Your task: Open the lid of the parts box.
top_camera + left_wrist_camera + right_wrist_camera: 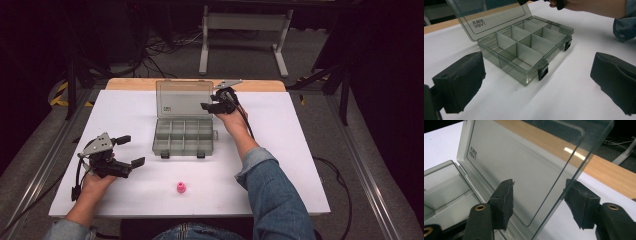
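Pink piece: a small pink plastic knob-shaped part [181, 188] lies alone on the white table surface [280, 165], nearest the person's edge, well apart from both grippers.
Left gripper: the left gripper [130, 150] is held low over the table, left of the box, its 2 black jaws spread wide with nothing between them. In the left gripper view the 2 pads [461, 80] frame the box's front corner from a distance.
Box: a smoke-grey translucent plastic organiser box [184, 136] sits mid-table, its compartments apparently empty, 2 black latches [543, 72] hanging loose at the front.
Lid: the clear hinged lid [184, 98] stands about upright at the back of the box.
Right gripper: the right gripper [206, 106] is at the lid's right edge. In the right gripper view the jaws are apart and straddle that edge [564, 185], 1 pad on each face, not visibly pressing on it.
Step, as I judge it: setting the lid open, or taking hold of it to swing it.
Risk 1: closing the jaws off-centre on the thin lid could twist it and strain the hinge.
Risk 2: pushing the lid with the box unbraced could slide the light box across the smooth table.
Risk 3: the pink piece looks round, so a glancing touch may roll it off the near edge.
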`<state>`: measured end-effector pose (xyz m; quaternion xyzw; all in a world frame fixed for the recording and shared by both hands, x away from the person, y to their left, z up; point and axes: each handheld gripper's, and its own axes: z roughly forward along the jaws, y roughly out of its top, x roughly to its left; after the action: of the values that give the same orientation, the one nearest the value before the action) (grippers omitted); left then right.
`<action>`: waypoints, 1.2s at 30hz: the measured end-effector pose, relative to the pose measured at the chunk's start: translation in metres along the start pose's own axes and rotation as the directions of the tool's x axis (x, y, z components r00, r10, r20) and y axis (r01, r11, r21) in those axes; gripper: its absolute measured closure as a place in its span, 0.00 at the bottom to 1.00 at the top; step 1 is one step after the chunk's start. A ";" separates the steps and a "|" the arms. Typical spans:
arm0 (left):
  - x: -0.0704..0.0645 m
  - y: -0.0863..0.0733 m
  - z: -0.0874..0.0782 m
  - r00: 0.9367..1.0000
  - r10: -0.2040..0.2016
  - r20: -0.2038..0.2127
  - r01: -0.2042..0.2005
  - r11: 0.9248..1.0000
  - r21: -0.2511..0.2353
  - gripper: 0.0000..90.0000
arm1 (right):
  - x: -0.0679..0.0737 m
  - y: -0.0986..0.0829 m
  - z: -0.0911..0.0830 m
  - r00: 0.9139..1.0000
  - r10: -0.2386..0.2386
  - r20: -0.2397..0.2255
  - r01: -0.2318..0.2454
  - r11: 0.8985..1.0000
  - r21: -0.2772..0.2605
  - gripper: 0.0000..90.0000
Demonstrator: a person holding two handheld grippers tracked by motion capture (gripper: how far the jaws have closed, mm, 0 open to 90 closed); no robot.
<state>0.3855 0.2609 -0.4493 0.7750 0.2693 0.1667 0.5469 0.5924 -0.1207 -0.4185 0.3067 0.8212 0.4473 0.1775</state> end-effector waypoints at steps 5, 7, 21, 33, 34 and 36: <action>0.000 0.000 0.000 1.000 -0.001 0.006 0.001 1.000 0.001 0.01 | -0.001 -0.003 0.005 1.000 0.013 -0.004 -0.013 1.000 0.007 0.41; -0.001 0.000 0.000 1.000 -0.001 0.013 0.001 1.000 0.001 0.01 | -0.001 -0.004 0.007 1.000 0.021 -0.008 -0.021 1.000 0.009 0.40; -0.002 0.001 0.001 1.000 0.007 0.021 -0.007 1.000 0.001 0.01 | -0.003 -0.011 0.016 0.998 0.059 -0.019 -0.059 0.998 0.039 0.36; -0.002 0.001 0.001 1.000 0.008 0.025 -0.007 1.000 -0.004 0.01 | -0.005 -0.020 0.025 0.994 0.111 -0.025 -0.108 0.990 0.093 0.30; -0.002 0.001 0.001 1.000 0.006 0.025 -0.006 1.000 -0.001 0.01 | -0.005 -0.021 0.026 0.993 0.112 -0.024 -0.109 0.989 0.099 0.29; -0.002 0.001 0.001 1.000 0.007 0.026 -0.007 1.000 -0.003 0.01 | -0.005 -0.022 0.026 0.993 0.116 -0.023 -0.113 0.988 0.106 0.29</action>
<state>0.3844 0.2584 -0.4492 0.7772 0.2591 0.1590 0.5509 0.6038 -0.1165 -0.4509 0.3559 0.8270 0.4174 0.1233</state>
